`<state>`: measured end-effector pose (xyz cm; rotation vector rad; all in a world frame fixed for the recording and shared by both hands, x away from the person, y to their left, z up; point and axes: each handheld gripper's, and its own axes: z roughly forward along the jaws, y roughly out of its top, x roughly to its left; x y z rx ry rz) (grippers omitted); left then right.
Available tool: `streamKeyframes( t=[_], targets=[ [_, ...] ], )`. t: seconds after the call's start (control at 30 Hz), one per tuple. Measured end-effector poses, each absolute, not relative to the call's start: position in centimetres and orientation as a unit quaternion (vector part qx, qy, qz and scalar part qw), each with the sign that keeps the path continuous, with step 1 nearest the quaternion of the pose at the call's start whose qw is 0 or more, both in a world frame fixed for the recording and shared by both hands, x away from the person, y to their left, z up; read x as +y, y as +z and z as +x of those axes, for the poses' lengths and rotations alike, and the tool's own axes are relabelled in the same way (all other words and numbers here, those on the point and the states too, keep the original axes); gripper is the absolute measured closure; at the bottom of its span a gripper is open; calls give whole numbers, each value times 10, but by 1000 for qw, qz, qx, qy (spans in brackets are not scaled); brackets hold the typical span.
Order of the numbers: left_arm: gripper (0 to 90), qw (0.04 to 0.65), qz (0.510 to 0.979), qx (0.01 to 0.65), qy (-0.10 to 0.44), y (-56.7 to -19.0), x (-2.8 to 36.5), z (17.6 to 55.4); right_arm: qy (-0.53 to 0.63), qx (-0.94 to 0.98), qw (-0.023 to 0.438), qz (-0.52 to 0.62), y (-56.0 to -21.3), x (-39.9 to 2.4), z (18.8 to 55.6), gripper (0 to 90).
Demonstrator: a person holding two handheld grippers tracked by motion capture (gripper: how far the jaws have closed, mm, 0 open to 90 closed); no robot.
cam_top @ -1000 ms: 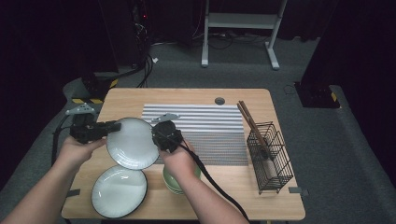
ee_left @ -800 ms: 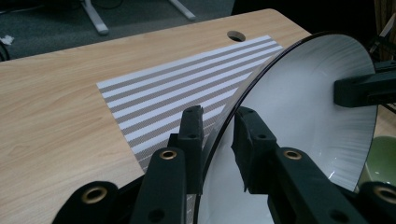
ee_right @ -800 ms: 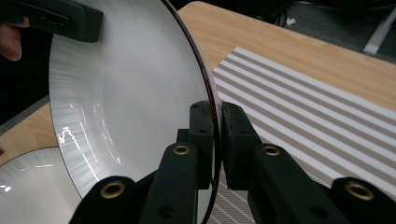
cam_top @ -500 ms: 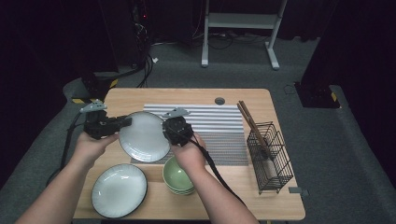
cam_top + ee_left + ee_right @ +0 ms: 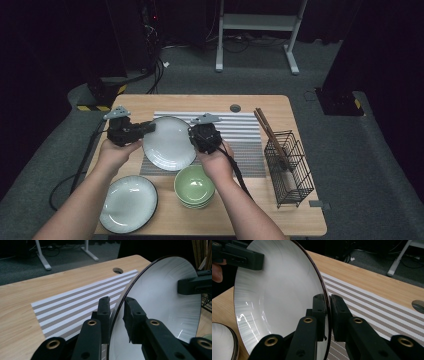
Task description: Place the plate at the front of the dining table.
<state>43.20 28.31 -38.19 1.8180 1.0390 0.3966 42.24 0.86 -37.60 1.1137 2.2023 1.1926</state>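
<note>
Carried farther over the striped mat (image 5: 235, 131), plate (image 5: 169, 142) above wooden table (image 5: 280, 107).

Plate (image 5: 279, 290): glossy glazed ceramic, smooth. Surface (image 5: 165, 102): matt pale wood. Mat (image 5: 82, 305): woven, striped. Basket (image 5: 292, 165): black wire.

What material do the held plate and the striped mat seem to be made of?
The plate looks like glazed ceramic: glossy white face, sharp light reflections, thin dark rim. The striped mat seems to be woven fabric or vinyl: matte, with a fine mesh texture in its darker stripes. Neither is certain from looks alone.
</note>
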Motion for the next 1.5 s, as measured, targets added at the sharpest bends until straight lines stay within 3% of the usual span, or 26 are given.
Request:
streamKeyframes(
  t=[0.73,1.5],
  targets=[
    [773,501,742,409,175,-386,242,451,438,769,218,411,-377,-32,438,820],
    [785,496,741,412,187,-416,206,461,432,759,221,435,-409,-62,454,798]
  ],
)
